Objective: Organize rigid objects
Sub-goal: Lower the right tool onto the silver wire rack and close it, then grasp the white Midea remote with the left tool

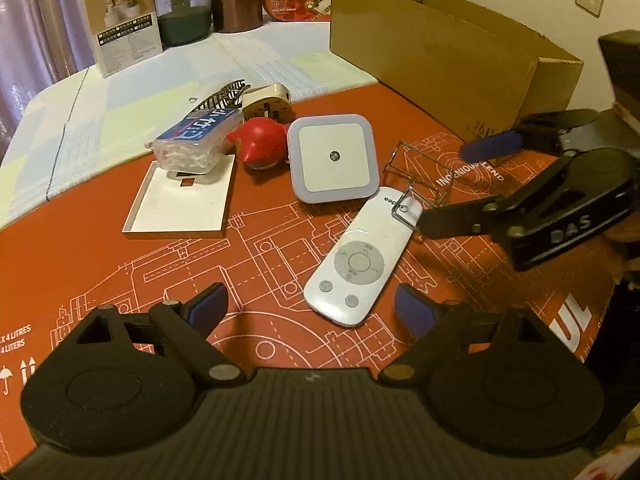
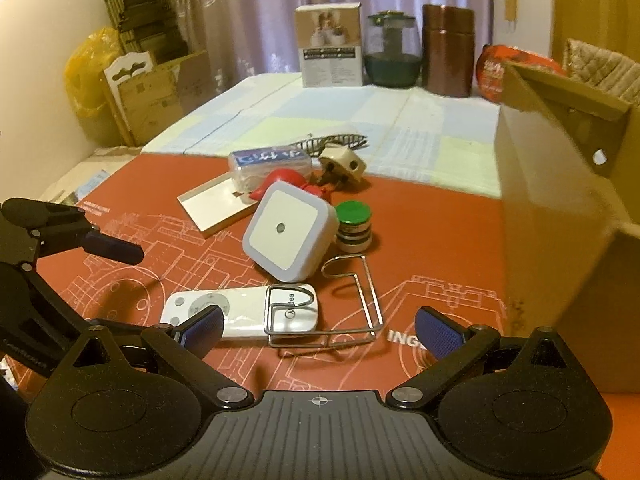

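The white remote control (image 1: 362,256) lies flat at the centre of the left wrist view, on the red printed mat (image 1: 120,272), and a bent wire holder (image 2: 328,308) rests with one loop over the remote's far end, the rest of its frame on the mat at lower centre of the right wrist view. Just above them sits the square white night light (image 1: 332,158), tilted up on one edge, with a green-capped stack of discs (image 2: 353,227) tucked beside it on its right. Further up the frame comes the clutter: a red bulb-shaped object (image 1: 262,144), a clear box of small white pieces (image 1: 196,140) sitting on a flat white tray (image 1: 180,208), a beige plug adapter (image 1: 268,104) and a dark comb-like clip (image 1: 224,94). The open cardboard box (image 1: 432,52) stands at upper right, likely the destination. Left gripper (image 1: 310,304) hangs wide open and empty just short of the remote's near end; right gripper (image 2: 318,330) is wide too, nothing held, its jaws flanking the wire holder and the remote tip. This reads as the approach to a first pick. Next move calls for choosing: the wire holder overlaps the remote, so lifting one may drag the other, and the thin wire needs a careful pinch.
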`<action>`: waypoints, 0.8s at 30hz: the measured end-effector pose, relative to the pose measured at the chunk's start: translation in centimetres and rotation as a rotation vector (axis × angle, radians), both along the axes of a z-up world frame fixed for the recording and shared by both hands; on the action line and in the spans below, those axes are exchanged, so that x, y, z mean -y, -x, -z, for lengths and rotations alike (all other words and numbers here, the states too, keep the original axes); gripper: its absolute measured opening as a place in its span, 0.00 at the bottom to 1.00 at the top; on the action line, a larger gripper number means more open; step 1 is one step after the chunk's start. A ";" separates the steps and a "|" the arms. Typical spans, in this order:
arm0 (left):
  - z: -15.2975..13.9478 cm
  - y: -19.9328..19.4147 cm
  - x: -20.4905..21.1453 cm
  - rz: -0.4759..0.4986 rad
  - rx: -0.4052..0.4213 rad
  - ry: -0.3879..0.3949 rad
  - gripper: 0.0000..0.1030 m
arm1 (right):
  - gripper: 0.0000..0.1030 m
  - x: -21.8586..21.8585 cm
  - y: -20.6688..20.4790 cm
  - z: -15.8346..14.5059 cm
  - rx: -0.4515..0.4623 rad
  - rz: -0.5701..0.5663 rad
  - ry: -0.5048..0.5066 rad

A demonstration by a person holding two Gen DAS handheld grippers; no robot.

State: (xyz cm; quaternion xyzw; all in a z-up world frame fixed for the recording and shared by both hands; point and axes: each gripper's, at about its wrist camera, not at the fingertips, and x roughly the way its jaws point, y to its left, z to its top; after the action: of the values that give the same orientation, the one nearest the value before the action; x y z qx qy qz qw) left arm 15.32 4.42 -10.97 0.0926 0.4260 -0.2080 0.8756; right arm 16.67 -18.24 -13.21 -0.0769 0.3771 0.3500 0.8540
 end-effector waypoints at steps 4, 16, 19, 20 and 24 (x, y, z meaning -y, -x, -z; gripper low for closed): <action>0.1 -0.2 0.1 0.000 -0.004 0.002 0.85 | 0.85 -0.2 -1.0 0.8 -0.027 0.002 -0.004; 0.3 -0.7 1.8 0.081 -0.008 0.021 0.85 | 0.63 0.6 -0.2 -0.2 -0.009 0.039 0.007; 0.6 -1.0 2.6 0.112 0.001 0.015 0.85 | 0.63 1.3 0.5 -0.3 0.014 0.079 0.051; 0.6 -1.2 2.9 0.121 0.007 0.011 0.85 | 0.63 1.7 0.7 -0.3 0.014 0.093 0.061; 0.9 -1.8 3.9 0.150 0.021 -0.006 0.83 | 0.63 2.6 0.8 0.1 0.001 0.132 0.078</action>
State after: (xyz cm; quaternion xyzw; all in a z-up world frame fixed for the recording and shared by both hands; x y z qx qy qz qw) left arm 17.16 0.56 -11.85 0.1291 0.4094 -0.2708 0.8616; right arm 15.86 -20.86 -13.30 -0.0853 0.3944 0.2780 0.8717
